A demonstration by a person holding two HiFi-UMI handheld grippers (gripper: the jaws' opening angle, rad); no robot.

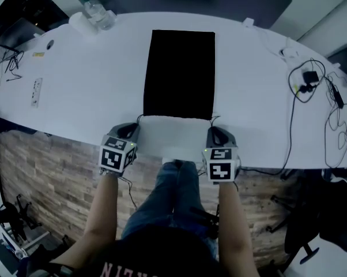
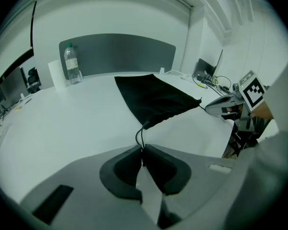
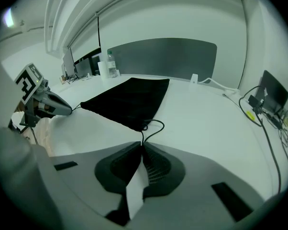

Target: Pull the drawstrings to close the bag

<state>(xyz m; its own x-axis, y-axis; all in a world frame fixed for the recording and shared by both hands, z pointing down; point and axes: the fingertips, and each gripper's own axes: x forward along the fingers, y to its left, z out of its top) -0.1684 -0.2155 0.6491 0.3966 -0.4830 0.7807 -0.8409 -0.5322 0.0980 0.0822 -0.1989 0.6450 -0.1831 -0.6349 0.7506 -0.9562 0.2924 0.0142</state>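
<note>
- Pinching the left drawstring [image 2: 138,137] at their very tips, the fingers [image 2: 169,169] of the left gripper [image 2: 142,148] are pressed together on the cord.
- The right drawstring [image 3: 153,125] is nipped the same way by the right gripper [image 3: 142,146]. A slack loop of cord is left lying just ahead of its fingers.
- The bag [image 1: 179,74] is laid flat on the worktop [image 1: 93,85], just ahead of both sets of fingers. Its mouth edge is turned towards them, and one cord leaves it at each near corner.
- The grippers are held apart, one just outside each near corner. This is judged to be so that the cords can be drawn outwards in opposite directions and the mouth gathered evenly.
- The mouth is not yet cinched: its near edge is seen at full width between the two sets of fingers.
- The cords are thin and are caught only at the extreme tips, so slipping is judged likely once tension is taken up.
- A water bottle [image 1: 95,10], far beyond the fingers, is left well clear of the work.
</note>
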